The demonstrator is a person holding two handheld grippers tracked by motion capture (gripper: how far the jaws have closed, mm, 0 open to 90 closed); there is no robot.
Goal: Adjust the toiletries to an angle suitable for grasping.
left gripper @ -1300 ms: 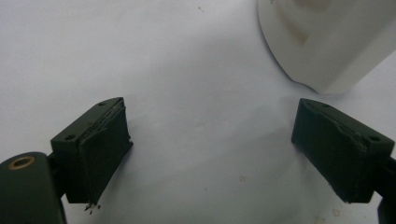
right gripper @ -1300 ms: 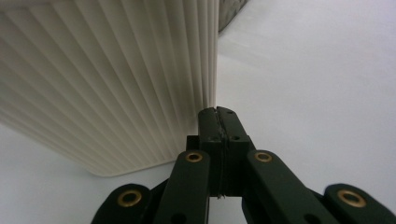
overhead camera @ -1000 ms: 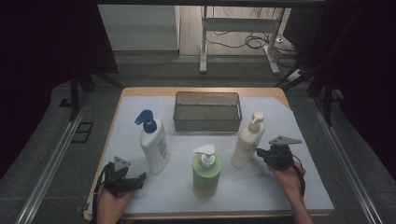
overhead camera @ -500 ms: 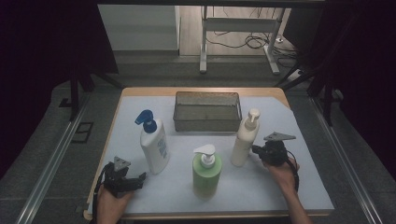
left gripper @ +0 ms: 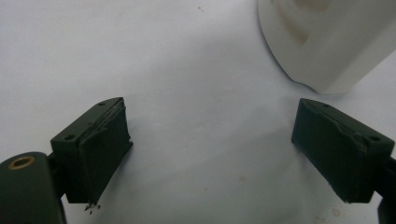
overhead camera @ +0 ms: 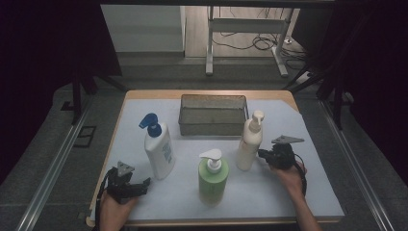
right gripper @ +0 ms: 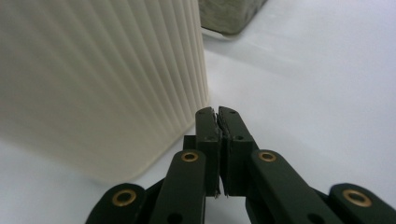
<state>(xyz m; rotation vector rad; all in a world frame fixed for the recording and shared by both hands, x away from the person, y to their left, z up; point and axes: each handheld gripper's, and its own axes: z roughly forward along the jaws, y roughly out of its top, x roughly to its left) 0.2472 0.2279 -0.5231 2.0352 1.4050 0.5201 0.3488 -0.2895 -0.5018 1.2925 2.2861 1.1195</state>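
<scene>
Three pump bottles stand on the white sheet: a white one with a blue pump (overhead camera: 158,147), a green one with a white pump (overhead camera: 212,176) and a cream ribbed one (overhead camera: 250,140). My right gripper (overhead camera: 262,154) is shut with nothing in it, its tips close beside the cream bottle's (right gripper: 107,79) lower right side. My left gripper (overhead camera: 144,183) rests near the front left corner, its jaws wide open over bare sheet, with the base of the white bottle (left gripper: 327,37) ahead of it.
A grey mesh basket (overhead camera: 213,114) sits at the back middle of the table, just behind the cream bottle; its corner (right gripper: 229,16) shows past that bottle. The table's front edge (overhead camera: 216,222) runs close under both hands.
My right gripper has slid a little left, up to the cream bottle's side. The left gripper has stayed put.
</scene>
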